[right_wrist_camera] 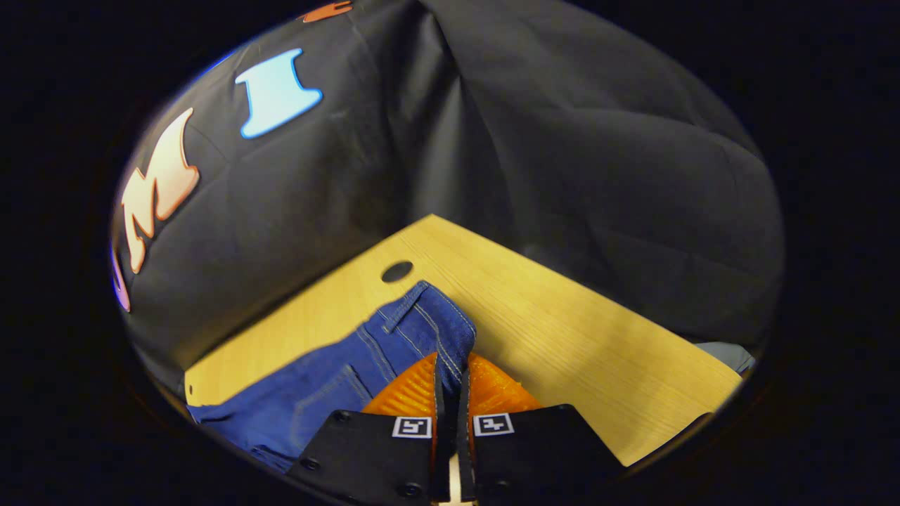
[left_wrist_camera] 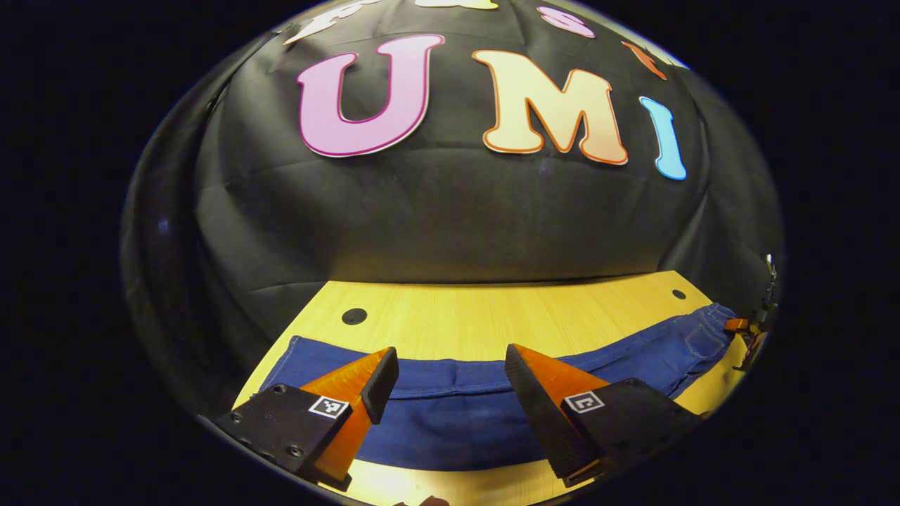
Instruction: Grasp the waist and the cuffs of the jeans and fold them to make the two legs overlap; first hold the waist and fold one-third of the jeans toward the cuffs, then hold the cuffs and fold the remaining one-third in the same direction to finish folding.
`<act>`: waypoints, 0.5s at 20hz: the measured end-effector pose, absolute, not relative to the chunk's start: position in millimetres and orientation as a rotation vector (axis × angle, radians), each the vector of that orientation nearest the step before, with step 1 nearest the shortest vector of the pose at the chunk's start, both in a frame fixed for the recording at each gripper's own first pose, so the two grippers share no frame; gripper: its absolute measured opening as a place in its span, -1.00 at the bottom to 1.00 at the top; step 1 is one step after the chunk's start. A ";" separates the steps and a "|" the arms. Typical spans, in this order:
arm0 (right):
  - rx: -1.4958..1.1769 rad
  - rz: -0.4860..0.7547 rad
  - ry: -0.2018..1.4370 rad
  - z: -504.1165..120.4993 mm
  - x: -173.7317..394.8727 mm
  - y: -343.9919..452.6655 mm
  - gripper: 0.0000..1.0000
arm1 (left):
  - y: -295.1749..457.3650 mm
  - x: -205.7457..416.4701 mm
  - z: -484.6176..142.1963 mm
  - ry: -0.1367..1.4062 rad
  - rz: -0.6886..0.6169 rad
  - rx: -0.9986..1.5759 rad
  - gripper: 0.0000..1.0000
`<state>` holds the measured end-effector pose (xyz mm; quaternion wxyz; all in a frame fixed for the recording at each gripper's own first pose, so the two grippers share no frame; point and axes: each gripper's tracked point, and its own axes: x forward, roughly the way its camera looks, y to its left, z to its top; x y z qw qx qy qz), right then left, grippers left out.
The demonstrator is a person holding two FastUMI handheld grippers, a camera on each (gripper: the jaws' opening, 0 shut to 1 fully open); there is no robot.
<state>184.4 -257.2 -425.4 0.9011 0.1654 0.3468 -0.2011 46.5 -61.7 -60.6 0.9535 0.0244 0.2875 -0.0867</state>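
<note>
- Left gripper view: my left gripper hangs with its fingers spread wide over the blue jeans, which lie stretched across the wooden table; nothing sits between the pads.
- Right gripper view: my right gripper is clamped on the jeans' waist, near the table's corner hole.

The jeans run under the right gripper's fingers, waist edge hidden
</note>
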 end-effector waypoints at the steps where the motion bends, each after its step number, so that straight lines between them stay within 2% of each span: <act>1: 0.342 -0.393 0.686 -411.9 189.8 -248.1 -0.85 | -52.9 47.6 -58.1 0.578 -0.168 0.039 0.90; 2: 0.339 -0.375 0.656 -397.7 194.8 -239.1 -0.87 | -43.6 48.0 -57.0 0.574 -0.159 0.032 1.00; 3: 0.341 -0.356 0.633 -386.5 200.3 -229.4 -0.86 | -35.3 48.2 -56.3 0.572 -0.159 0.024 0.90; 9: 0.329 -0.212 0.518 -322.8 203.2 -134.1 -0.86 | 21.4 45.0 -44.5 0.562 -0.179 0.044 0.91; 10: 0.330 -0.178 0.505 -312.9 205.3 -107.2 -0.92 | 31.8 43.9 -43.2 0.561 -0.181 0.057 0.91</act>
